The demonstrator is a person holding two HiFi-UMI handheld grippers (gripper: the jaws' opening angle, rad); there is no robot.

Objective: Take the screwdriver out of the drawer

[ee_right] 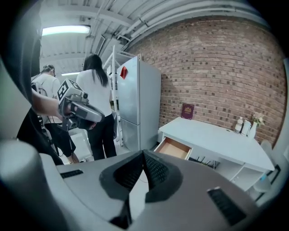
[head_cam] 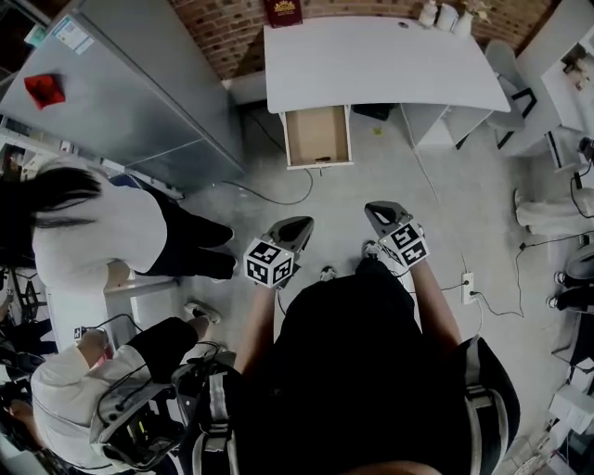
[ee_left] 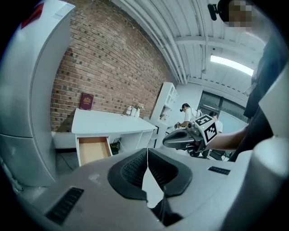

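Note:
The white desk point(head_cam: 371, 60) stands ahead against the brick wall, with its wooden drawer point(head_cam: 317, 134) pulled open towards me. A small dark thing lies at the drawer's front edge; I cannot tell if it is the screwdriver. The drawer point(ee_left: 92, 150) shows bare wood in the left gripper view and is also seen, as the drawer point(ee_right: 174, 148), in the right gripper view. My left gripper point(head_cam: 299, 225) and right gripper point(head_cam: 377, 212) hang side by side well short of the desk. Both are shut and hold nothing, the left gripper point(ee_left: 147, 153) and right gripper point(ee_right: 143, 155) with jaws meeting.
A tall grey fridge point(head_cam: 139, 83) stands left of the desk. Two people point(head_cam: 93, 232) are close on my left. A power strip point(head_cam: 468, 288) and cables lie on the floor at right. A red book point(head_cam: 283, 11) and bottles point(head_cam: 441, 14) sit on the desk's back edge.

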